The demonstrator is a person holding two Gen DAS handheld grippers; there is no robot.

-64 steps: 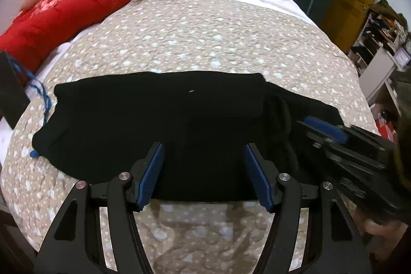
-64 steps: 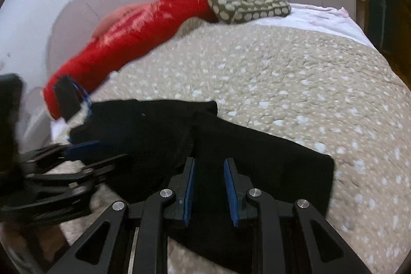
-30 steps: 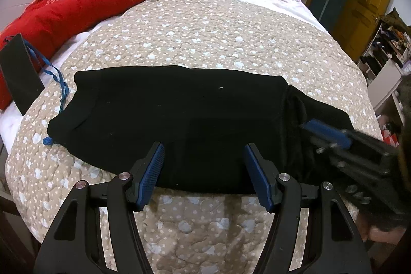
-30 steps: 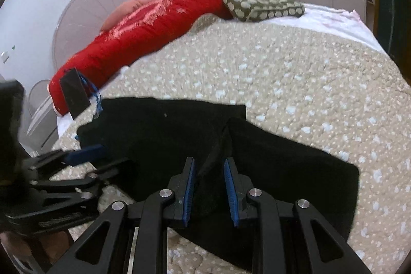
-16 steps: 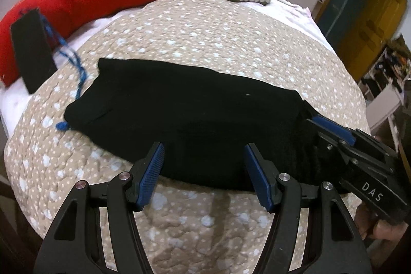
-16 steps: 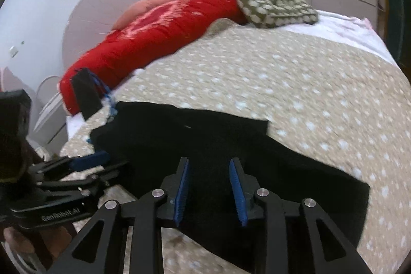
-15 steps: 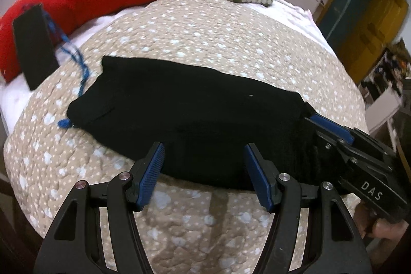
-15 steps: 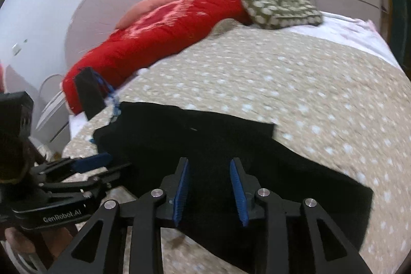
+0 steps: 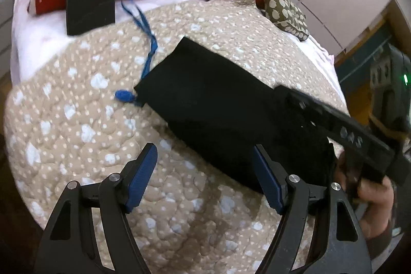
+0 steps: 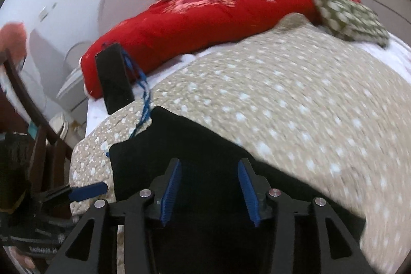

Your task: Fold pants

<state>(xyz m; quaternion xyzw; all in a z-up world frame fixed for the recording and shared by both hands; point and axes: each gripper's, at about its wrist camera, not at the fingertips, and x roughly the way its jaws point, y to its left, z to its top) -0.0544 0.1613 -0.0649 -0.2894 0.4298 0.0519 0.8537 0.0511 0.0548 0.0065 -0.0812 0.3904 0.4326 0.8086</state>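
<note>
Left tongs [image 9: 205, 179] fill the bottom of the left wrist view, jaws spreading wide with nothing between them but quilt; the black pants [image 9: 218, 104] lie on the bed [image 9: 77, 120] just above and to the right, long axis running from centre-left down to lower right; right tongs [image 9: 334, 120] reach in from the right edge over the pants' lower-right end, so that hand sits nearer the cloth. Right wrist view: right tongs [image 10: 209, 186] at bottom centre, jaws opening, dark fabric of the pants [image 10: 179, 135] lying under the gap and not pinched; left tongs [image 10: 87, 190] show at lower left, beside the pants' edge.
</note>
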